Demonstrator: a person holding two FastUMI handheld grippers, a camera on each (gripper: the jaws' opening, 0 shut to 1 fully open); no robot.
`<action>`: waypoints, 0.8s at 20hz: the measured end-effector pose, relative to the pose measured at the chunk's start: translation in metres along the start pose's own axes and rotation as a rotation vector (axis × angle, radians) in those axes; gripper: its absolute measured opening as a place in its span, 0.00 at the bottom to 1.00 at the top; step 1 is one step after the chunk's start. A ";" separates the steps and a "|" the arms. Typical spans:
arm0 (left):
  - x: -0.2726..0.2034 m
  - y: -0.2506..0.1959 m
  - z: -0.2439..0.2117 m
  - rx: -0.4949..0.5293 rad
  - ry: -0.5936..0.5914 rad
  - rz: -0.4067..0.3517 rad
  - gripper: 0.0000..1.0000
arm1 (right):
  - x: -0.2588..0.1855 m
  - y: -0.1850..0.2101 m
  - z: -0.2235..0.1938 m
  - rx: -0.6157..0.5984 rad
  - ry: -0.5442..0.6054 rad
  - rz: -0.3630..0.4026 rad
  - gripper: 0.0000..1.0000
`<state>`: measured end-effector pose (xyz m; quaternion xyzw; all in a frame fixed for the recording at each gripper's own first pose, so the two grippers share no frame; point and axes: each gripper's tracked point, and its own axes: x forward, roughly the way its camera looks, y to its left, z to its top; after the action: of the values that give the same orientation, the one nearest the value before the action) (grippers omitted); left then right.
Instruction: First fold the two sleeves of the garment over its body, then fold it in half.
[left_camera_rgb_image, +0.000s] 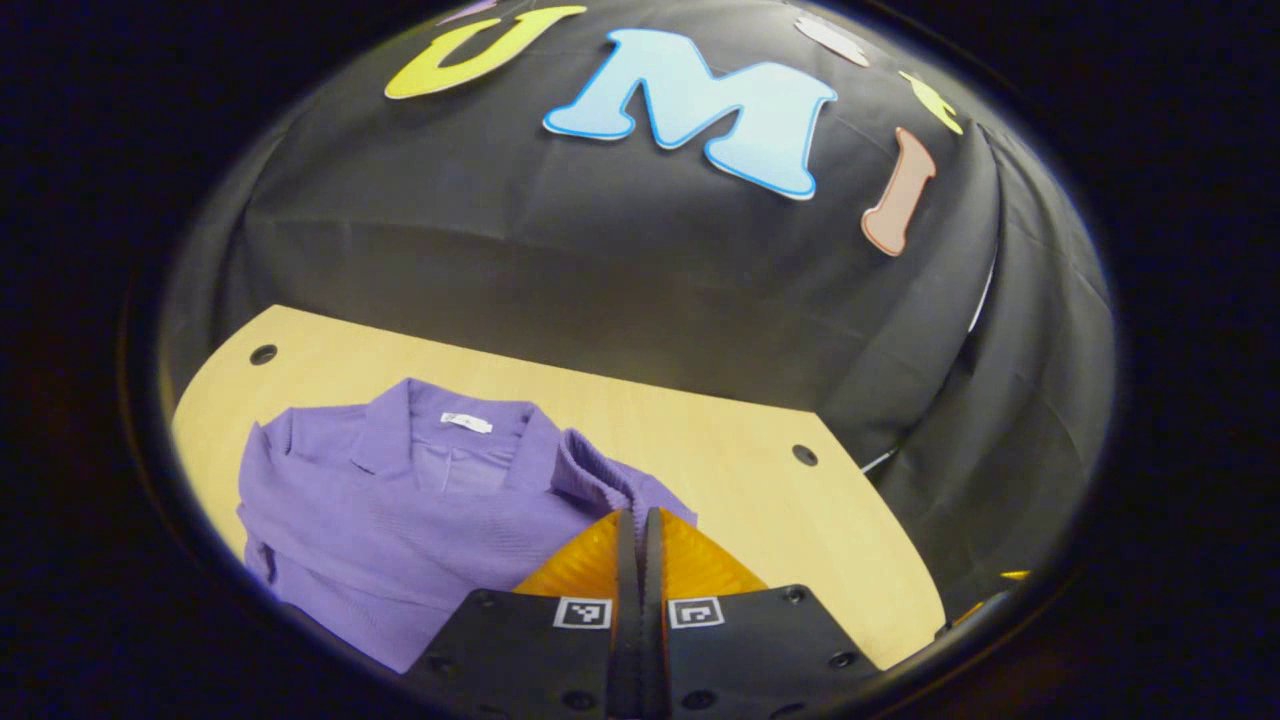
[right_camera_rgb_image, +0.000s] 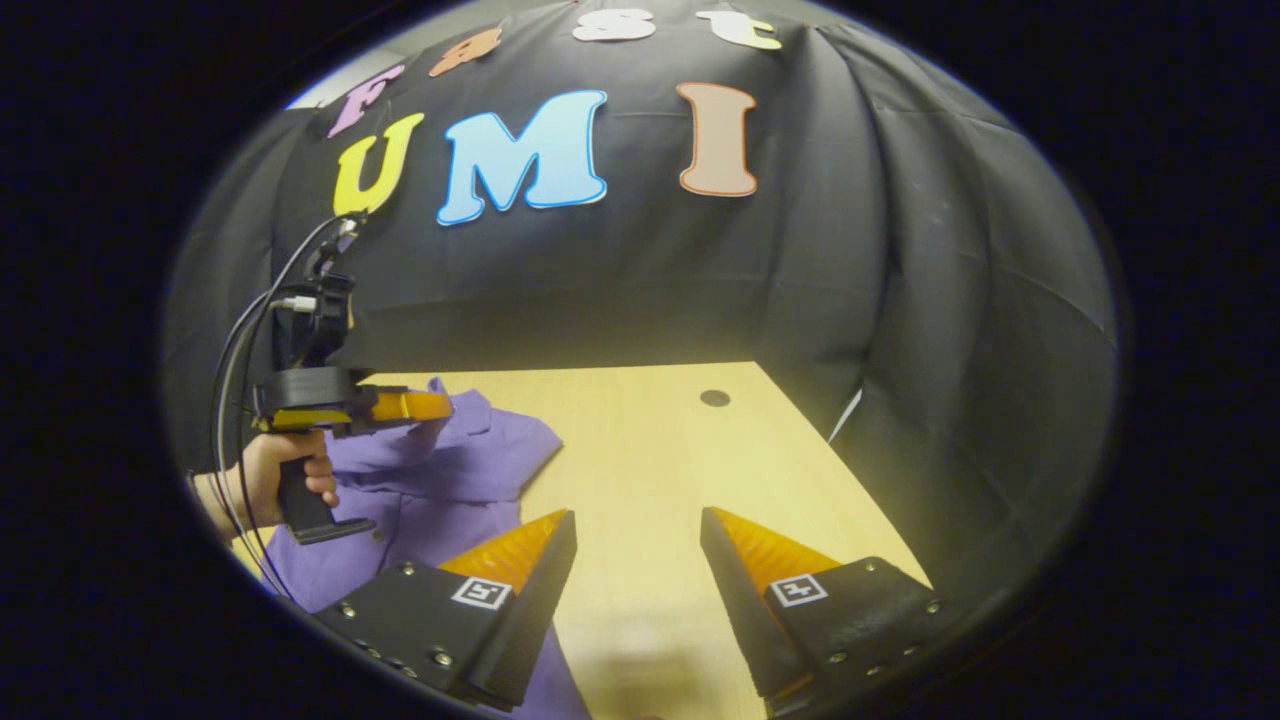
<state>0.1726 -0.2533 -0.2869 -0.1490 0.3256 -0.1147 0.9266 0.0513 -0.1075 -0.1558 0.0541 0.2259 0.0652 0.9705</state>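
Light wooden table (left_camera_rgb_image: 700, 430) in black-cloth booth. Left gripper (left_camera_rgb_image: 640, 520) pinching a ribbed sleeve fold (left_camera_rgb_image: 600, 475) of the purple garment (left_camera_rgb_image: 400, 510), fingers pressed together, lifting it over the body. Right gripper (right_camera_rgb_image: 635, 530) hovering spread over bare wood beside the garment's edge. Hand (right_camera_rgb_image: 285, 470) gripping the left tool's handle.

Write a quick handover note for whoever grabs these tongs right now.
Left tongs: shut, pinching purple cloth at the shirt's edge, lifted over its body.
Right tongs: open, holding nothing, above bare table beside the shirt.
Shirt lies near the table's left side, collar toward the wall.
Done: one sleeve fold appears under way.
Left: lay it down, fold the other sleeve, then fold in half.
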 end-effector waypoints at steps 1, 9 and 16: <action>0.004 0.000 -0.006 0.013 0.020 0.008 0.07 | 0.000 0.001 -0.001 -0.004 0.000 0.008 0.78; -0.004 -0.019 -0.037 0.096 0.078 -0.030 0.25 | -0.011 -0.004 -0.009 -0.021 -0.008 0.033 0.79; -0.052 -0.019 -0.028 0.117 0.011 -0.069 0.97 | -0.036 0.003 -0.019 -0.040 -0.036 -0.010 0.78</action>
<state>0.1130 -0.2606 -0.2712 -0.1049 0.3183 -0.1663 0.9274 0.0107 -0.1089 -0.1565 0.0348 0.2075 0.0641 0.9755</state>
